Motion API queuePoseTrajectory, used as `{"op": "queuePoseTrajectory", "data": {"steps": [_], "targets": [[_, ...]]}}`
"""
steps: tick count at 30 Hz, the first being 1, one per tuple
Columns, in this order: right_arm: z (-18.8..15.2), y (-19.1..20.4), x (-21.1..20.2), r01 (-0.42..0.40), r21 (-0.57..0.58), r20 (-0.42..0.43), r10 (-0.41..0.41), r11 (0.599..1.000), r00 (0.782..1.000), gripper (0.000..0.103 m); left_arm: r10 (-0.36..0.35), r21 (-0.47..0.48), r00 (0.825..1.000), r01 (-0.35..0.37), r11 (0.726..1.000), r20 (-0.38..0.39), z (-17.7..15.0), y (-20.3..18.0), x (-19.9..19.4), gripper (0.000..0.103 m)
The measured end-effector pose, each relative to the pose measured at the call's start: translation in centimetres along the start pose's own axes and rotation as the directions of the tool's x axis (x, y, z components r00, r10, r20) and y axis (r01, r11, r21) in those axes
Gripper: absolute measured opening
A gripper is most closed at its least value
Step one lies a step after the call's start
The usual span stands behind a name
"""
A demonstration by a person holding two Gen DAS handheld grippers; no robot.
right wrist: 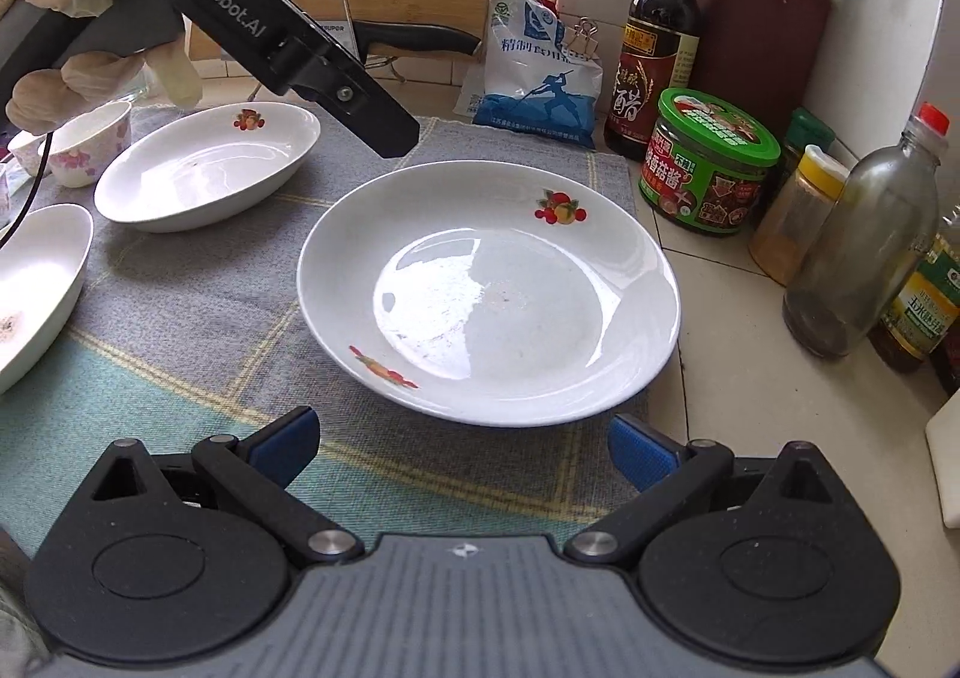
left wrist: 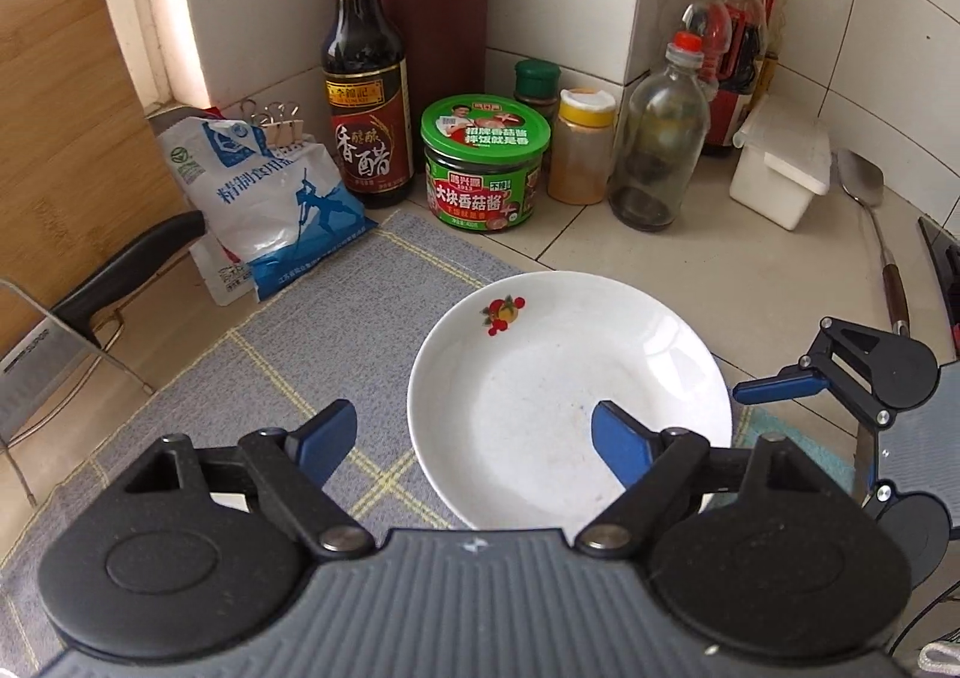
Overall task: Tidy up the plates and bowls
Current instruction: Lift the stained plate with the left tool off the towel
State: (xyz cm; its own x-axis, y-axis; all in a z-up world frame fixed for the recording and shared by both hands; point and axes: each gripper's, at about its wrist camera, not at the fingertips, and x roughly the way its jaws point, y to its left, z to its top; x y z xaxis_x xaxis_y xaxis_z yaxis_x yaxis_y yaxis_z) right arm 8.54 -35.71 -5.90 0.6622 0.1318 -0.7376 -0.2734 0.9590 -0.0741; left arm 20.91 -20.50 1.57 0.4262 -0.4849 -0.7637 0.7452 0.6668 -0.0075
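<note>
Cut off and covered

Lower left of the right wrist view, 1 oval dish (right wrist: 36, 288) runs off the frame; the round plate's (left wrist: 570, 396) near rim hides behind the left gripper (left wrist: 474, 441).

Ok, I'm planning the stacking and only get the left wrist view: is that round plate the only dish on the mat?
Observer: No. An oval dish lies on the mat left of the plate, not touching it.
Operator: Any more?
Observer: A second oval dish sits nearer, cut off by the picture's left edge.
Operator: Any bowls?
Observer: A small flowered cup stands beyond both oval dishes, just under the gloved left hand.
</note>
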Motion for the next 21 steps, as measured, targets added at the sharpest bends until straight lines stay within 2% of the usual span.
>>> {"op": "queuePoseTrajectory", "data": {"steps": [5,12,17,21], "targets": [[-0.2,3.1,-1.4,-0.008,-0.015,0.027,0.008,1.0,1.0,0.103,0.017,-0.046,0.999,-0.016,0.999,0.03,-2.9,0.2,-3.6,0.086],[-0.4,7.4,-2.5,-0.06,-0.031,0.055,0.061,0.998,0.997,0.103,0.107,-0.118,0.994,-0.103,0.988,0.03,-8.5,-0.9,-7.9,0.086],[-0.9,10.6,-2.8,-0.106,-0.06,0.054,0.109,0.993,0.993,0.103,0.14,-0.189,0.99,-0.135,0.973,0.011,-12.4,-0.7,-10.2,0.086],[-1.4,13.1,-2.6,-0.152,-0.105,0.028,0.156,0.983,0.987,0.103,0.179,-0.276,0.984,-0.171,0.946,0.006,-15.8,0.1,-12.3,0.086]]}}
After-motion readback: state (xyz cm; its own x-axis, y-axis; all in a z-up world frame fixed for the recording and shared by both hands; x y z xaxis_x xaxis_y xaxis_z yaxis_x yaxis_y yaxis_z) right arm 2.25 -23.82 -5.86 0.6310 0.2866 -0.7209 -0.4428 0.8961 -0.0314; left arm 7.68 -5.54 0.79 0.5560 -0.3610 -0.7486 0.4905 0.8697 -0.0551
